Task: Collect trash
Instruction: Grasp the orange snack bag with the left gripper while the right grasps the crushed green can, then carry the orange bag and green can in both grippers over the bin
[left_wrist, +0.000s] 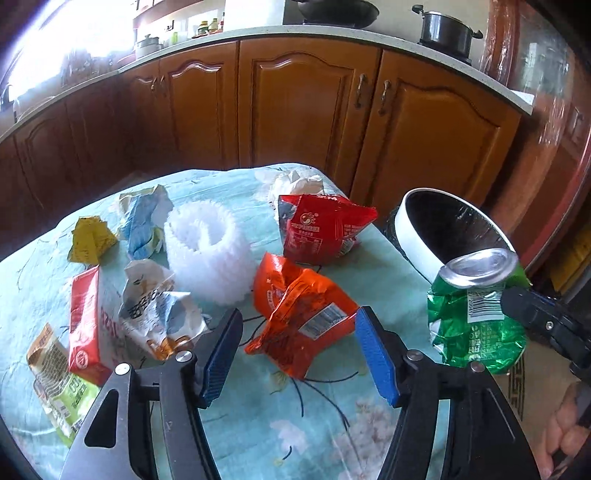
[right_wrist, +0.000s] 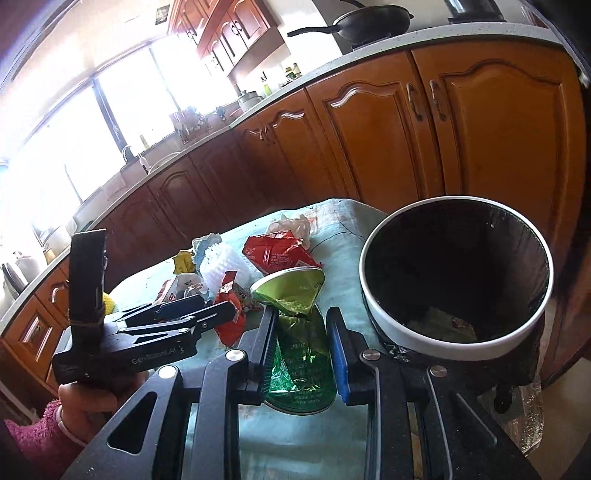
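Right tongs (right_wrist: 301, 350) pinch the crushed green can (right_wrist: 295, 332) beside the bin (right_wrist: 458, 347); left tongs (left_wrist: 295, 354) spread over the worktop (left_wrist: 314, 424).

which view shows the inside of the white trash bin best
The right wrist view: it looks down into the round white trash bin with the black liner, showing scraps at its bottom. The left wrist view shows only the rim and upper liner; the crushed green can, held in the right gripper, overlaps it.
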